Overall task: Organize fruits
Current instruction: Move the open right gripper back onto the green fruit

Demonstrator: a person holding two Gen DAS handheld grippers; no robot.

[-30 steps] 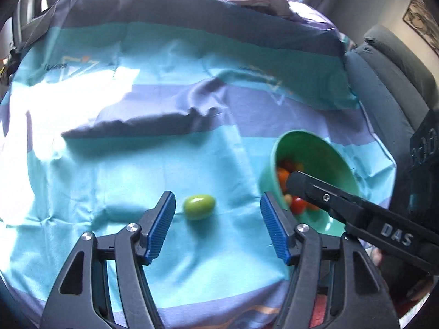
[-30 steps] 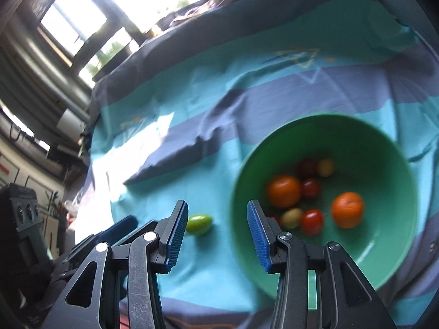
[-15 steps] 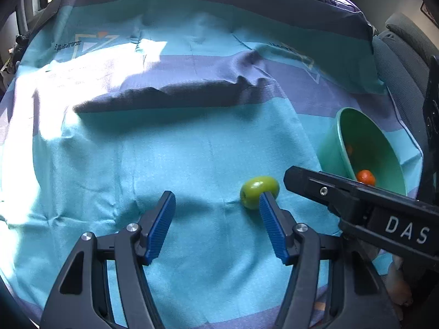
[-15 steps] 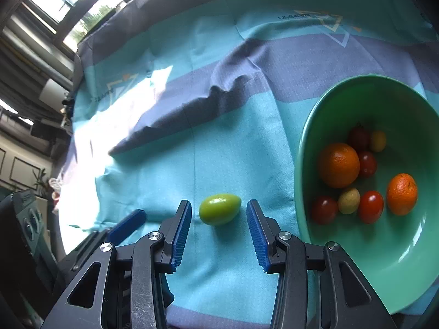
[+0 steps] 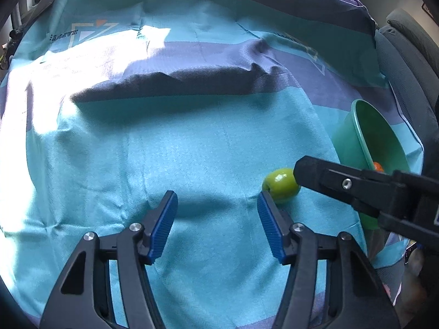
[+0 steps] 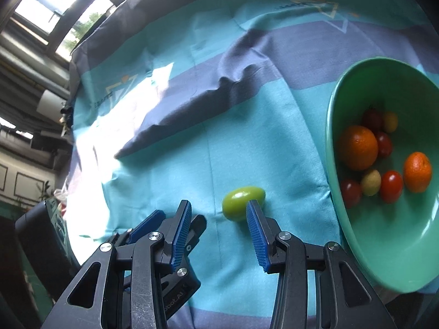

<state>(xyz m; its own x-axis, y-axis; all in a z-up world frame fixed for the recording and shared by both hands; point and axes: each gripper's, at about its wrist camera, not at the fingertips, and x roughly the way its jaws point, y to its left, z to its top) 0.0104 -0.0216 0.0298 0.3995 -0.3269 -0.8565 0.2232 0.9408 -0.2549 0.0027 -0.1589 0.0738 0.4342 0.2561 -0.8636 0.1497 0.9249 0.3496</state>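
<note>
Covering table: striped teal/purple cloth [image 5: 192, 150], sunlit patch, dark fold.
Room: windows [image 6: 49, 8] behind, grey seat [image 5: 406, 54] beside.
Fruit: green fruit [image 6: 242, 203] on cloth nr green bowl [image 6: 397, 246].
L gripper [image 5: 216, 219]: jaws closing, empty.
R gripper [image 6: 216, 224]: jaws apart, empty; fruit just past rt pad.

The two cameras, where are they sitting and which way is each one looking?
Left wrist view: sits on the left gripper, looking down at the striped teal cloth; its jaws are closing on nothing.
Right wrist view: sits on the right gripper, facing the green plastic bowl; its jaws are empty.
Both show the small green oval fruit and the other gripper.
</note>
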